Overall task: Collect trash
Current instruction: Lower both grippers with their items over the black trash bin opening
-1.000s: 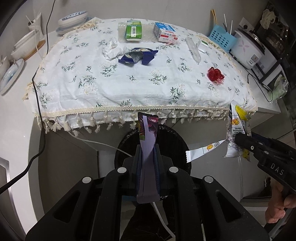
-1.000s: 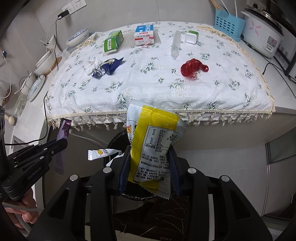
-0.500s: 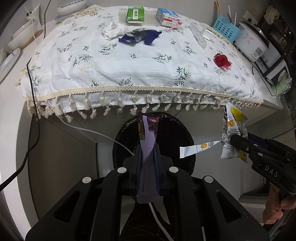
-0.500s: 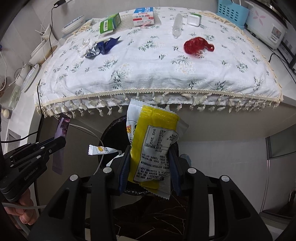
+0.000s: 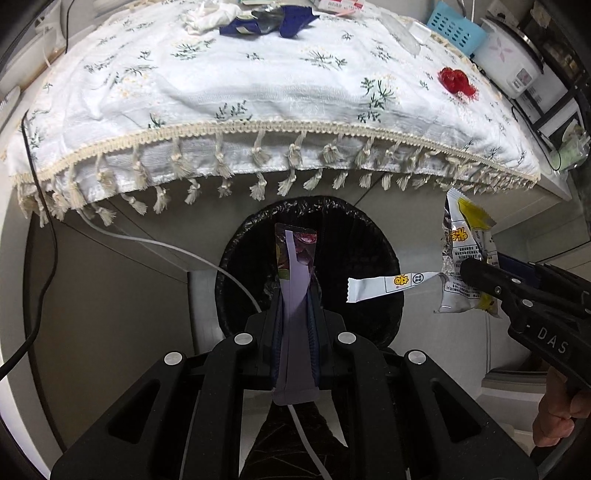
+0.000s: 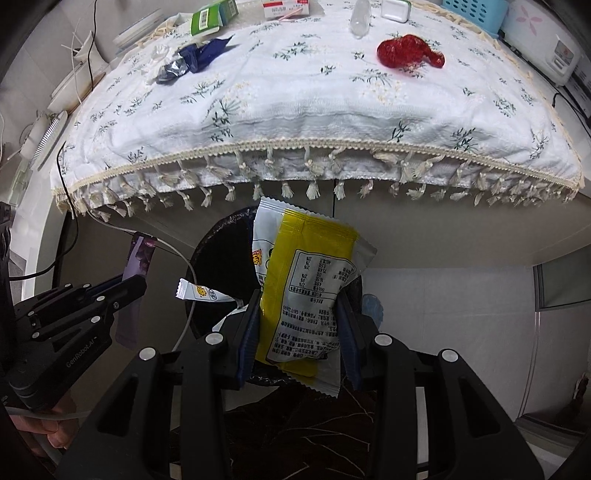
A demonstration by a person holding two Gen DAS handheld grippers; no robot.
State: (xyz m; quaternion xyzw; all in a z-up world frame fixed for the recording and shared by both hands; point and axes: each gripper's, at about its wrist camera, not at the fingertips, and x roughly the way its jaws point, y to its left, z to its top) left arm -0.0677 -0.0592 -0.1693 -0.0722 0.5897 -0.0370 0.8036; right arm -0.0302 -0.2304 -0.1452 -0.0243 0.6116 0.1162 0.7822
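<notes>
L gripper (image 5: 295, 295) is clamped on a purple wrapper (image 5: 295, 280), held upright edge-on btwn the jaws, its top over the mouth of the black-lined bin (image 5: 354, 236), which stands on the floor below the table edge. R gripper (image 6: 299, 325) is closed on a yellow/white snack bag (image 6: 306, 291), tilted, w/ a thin white sachet (image 6: 201, 293) sticking out sideways from the same grip toward the L gripper; the sachet reaches over the bin opening. In the L view the R gripper (image 5: 480, 277) sits right of the bin, bag (image 5: 465, 258) just beside the rim; in the R view the L gripper (image 6: 136, 284) is left of the bin w/ the purple wrapper (image 6: 138, 258) poking up above its tips. Both grippers are below the fringed edge of the floral cloth (image 5: 258, 92). More trash on the cloth: a red crumpled piece (image 6: 406, 55) near the right, a blue wrapper (image 6: 195, 59) w/ a white tissue (image 6: 157, 61) beside it on the left, a green carton (image 6: 210, 16) and a red/white carton (image 6: 284, 3) at the far edge, a clear tube (image 6: 360, 16) and a small white box (image 6: 395, 9) near a blue basket (image 5: 458, 27). A rice cooker (image 5: 513, 62) stands right of the basket, off the cloth.
</notes>
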